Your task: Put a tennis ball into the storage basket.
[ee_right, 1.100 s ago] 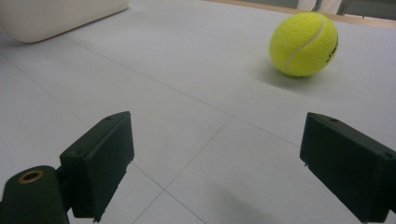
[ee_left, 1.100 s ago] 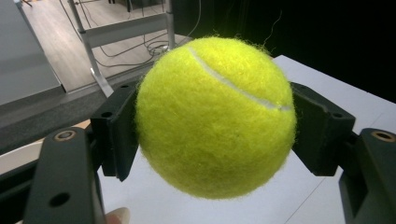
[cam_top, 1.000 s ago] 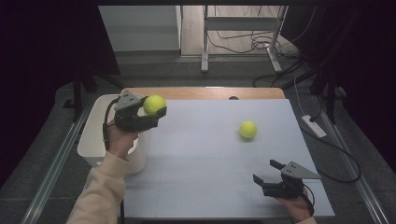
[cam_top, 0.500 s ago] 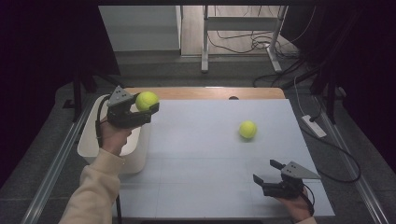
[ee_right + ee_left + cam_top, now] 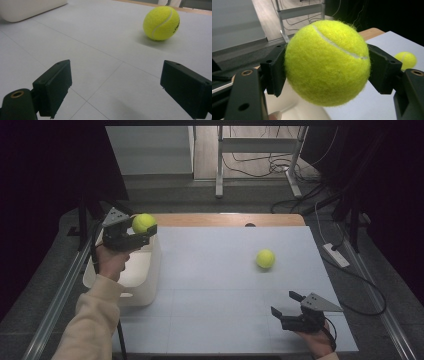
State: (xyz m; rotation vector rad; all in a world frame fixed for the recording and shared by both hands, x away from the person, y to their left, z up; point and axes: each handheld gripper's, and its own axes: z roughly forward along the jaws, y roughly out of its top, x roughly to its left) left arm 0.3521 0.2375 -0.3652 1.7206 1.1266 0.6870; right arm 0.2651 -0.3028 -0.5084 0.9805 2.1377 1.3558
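Gripping a fuzzy yellow tennis ball (image 5: 143, 223), your left gripper (image 5: 141, 231) hovers over the white plastic bin (image 5: 150, 275); your right gripper (image 5: 287, 304) gapes wide, holding nothing.

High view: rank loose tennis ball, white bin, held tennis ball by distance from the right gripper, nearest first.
From the right gripper, open at the table's near right:
1. Loose tennis ball, mid-table, just beyond it.
2. White bin, off the left edge.
3. Held tennis ball, in the left gripper above the bin's far end.
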